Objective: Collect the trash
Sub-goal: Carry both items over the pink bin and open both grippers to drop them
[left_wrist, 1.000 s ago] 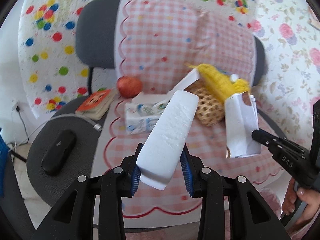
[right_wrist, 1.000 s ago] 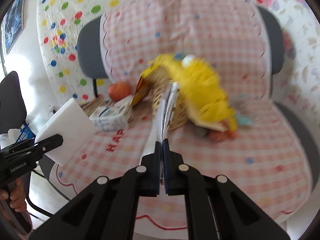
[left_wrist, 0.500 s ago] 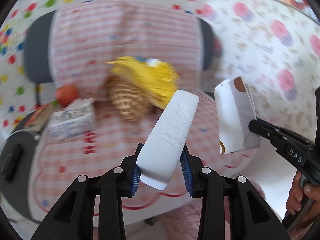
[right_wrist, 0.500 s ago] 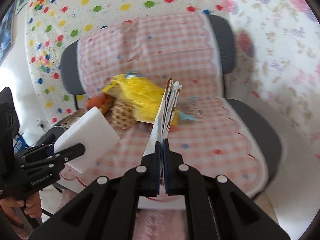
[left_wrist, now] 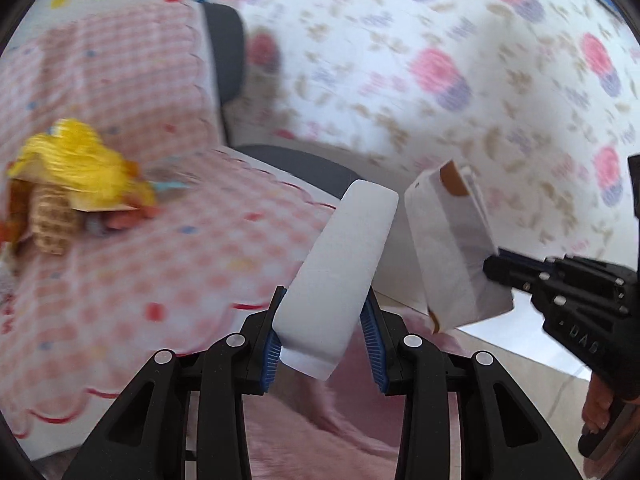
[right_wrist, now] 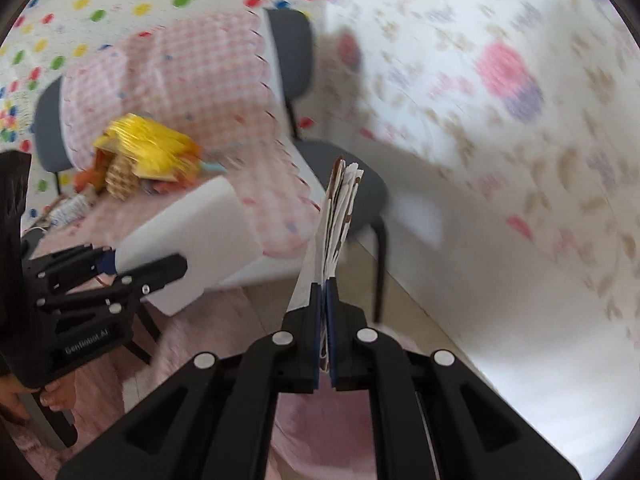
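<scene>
So both claws were loaded: the left gripper (left_wrist: 324, 344) clamped a white foam block (left_wrist: 340, 264) sticking up and away, the right gripper (right_wrist: 325, 328) pinched a flat paper bag (right_wrist: 336, 220) edge-on, just right of the block.

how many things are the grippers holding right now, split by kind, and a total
white foam block, in the left hand-held gripper: 1
flattened paper bag, in the right hand-held gripper: 1
total: 2
</scene>
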A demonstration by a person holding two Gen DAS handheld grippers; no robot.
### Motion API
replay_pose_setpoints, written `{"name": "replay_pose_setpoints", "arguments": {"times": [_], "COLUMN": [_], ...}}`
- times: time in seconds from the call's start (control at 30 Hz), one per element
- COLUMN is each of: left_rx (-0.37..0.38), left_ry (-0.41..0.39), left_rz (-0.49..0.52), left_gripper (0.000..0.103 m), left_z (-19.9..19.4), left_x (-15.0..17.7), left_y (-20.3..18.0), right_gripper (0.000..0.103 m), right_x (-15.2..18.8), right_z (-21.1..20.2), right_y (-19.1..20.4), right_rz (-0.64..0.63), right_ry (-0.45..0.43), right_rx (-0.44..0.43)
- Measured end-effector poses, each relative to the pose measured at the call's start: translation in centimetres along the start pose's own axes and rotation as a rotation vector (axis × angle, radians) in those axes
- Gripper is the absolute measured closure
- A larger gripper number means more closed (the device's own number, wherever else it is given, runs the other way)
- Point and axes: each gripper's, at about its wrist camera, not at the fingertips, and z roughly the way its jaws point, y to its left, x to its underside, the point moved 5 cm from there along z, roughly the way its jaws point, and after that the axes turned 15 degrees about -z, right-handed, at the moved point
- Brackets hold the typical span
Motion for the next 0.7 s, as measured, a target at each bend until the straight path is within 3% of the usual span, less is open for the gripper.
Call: {"name": "replay_pose_setpoints", "arguments": {"times": [0.3, 0.4, 0.47, 0.57, 0.7], "left_rx": [0.056, 0.040, 0.024, 0.013, 0.002], "left_ry": [0.097, 0.121, 0.135, 0.139, 0.126], "left_rz": [0.051, 0.038, 0.026, 0.001, -0.014], "left_gripper": [0.063, 0.056, 0.047, 0.040, 0.040], "left_z": [4.4, 5.3, 5.9, 6.1, 5.6], "left_x": [2.1, 2.1, 2.0, 1.8, 1.4], "left_y": [-4.0, -4.1, -3.8, -3.2, -2.5], "right_gripper": [0.100, 0.099, 0.098, 0.080, 0.077], "right_x": [3.9, 4.1, 4.3, 4.3, 4.0], "right_z": [0.5, 0.9, 1.3, 1.7, 1.6], "right_y": [-3.2, -3.8, -4.2, -4.7, -4.9], "right_rz": [0.081, 0.100, 0.108, 0.121, 0.131], "right_ry": [0.073, 0.078, 0.081, 0.083, 0.071], "right_rx": [0.017, 0.013, 0.021, 0.023, 0.023]}}
